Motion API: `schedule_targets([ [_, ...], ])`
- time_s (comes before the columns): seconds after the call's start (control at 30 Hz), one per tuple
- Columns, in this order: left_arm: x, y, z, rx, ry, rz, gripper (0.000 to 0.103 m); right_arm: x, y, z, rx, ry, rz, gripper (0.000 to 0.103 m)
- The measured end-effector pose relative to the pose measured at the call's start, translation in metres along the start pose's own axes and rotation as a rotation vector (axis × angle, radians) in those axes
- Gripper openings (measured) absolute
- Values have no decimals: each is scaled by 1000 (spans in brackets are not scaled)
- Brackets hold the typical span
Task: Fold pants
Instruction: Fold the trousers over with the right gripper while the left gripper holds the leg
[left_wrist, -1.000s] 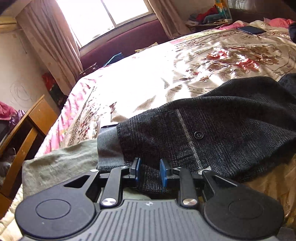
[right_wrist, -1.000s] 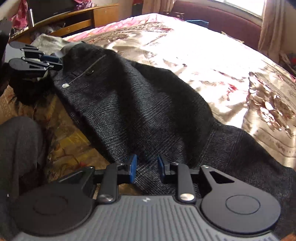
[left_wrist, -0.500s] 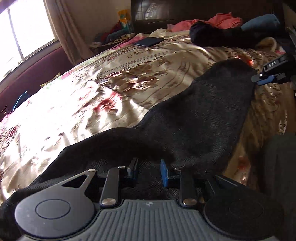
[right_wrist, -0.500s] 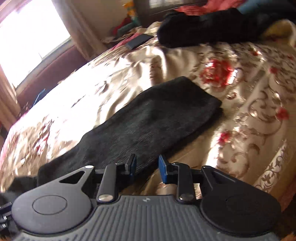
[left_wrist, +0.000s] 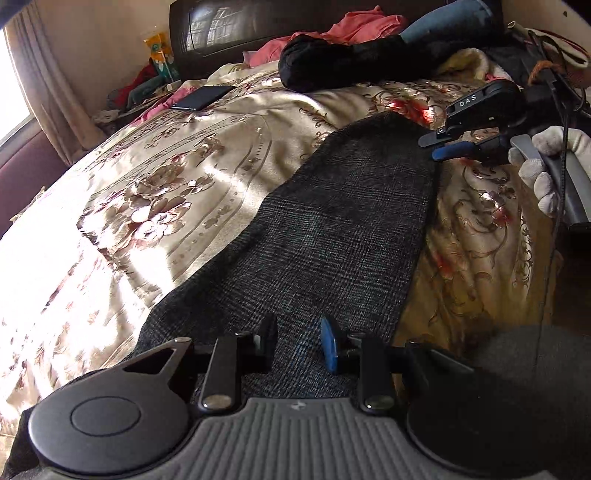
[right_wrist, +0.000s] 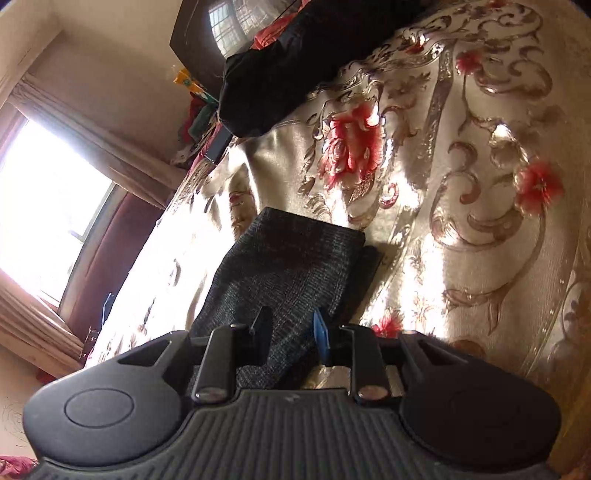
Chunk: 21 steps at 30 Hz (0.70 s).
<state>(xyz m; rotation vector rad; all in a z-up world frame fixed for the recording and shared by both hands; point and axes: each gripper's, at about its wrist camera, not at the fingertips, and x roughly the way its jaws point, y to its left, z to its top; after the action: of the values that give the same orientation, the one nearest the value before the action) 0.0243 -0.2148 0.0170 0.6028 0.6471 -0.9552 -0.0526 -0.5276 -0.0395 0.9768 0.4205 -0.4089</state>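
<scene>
The pants (left_wrist: 332, 236) lie along the bed's (left_wrist: 155, 192) near edge, legs stretched toward the headboard (left_wrist: 229, 29). A black garment (left_wrist: 343, 62) and pink clothes (left_wrist: 354, 27) sit past the hem, a phone (left_wrist: 202, 97) near the far corner. The left gripper (left_wrist: 297, 345) stands narrowly open over the cloth, apparently not pinching it. The right gripper (right_wrist: 288, 332), by the hem, has just been closing; cloth lies between its jaws, though whether it is gripped I cannot tell. A gloved hand (left_wrist: 546, 166) holds it.

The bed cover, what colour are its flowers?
Red flowers on the shiny cream-gold bed cover, clearest in the right wrist view.
</scene>
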Motion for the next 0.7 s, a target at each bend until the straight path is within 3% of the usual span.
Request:
schedule_targets([
  [0.2, 10, -17, 9, 4, -27, -21, 41, 1, 0, 5, 15, -28, -66, 22],
  [0.37, 14, -24, 12, 21, -43, -34, 41, -12, -1, 5, 17, -124, -122, 25],
  [0.43, 16, -25, 13, 15, -43, -40, 41, -10, -3, 9, 25, -125, -138, 25],
  [0.63, 17, -23, 12, 3, -43, -47, 41, 0, -5, 20, 34, -124, -117, 27],
  [0.7, 17, -23, 12, 1, -43, -48, 42, 2, -7, 24, 60, -127, -99, 17],
])
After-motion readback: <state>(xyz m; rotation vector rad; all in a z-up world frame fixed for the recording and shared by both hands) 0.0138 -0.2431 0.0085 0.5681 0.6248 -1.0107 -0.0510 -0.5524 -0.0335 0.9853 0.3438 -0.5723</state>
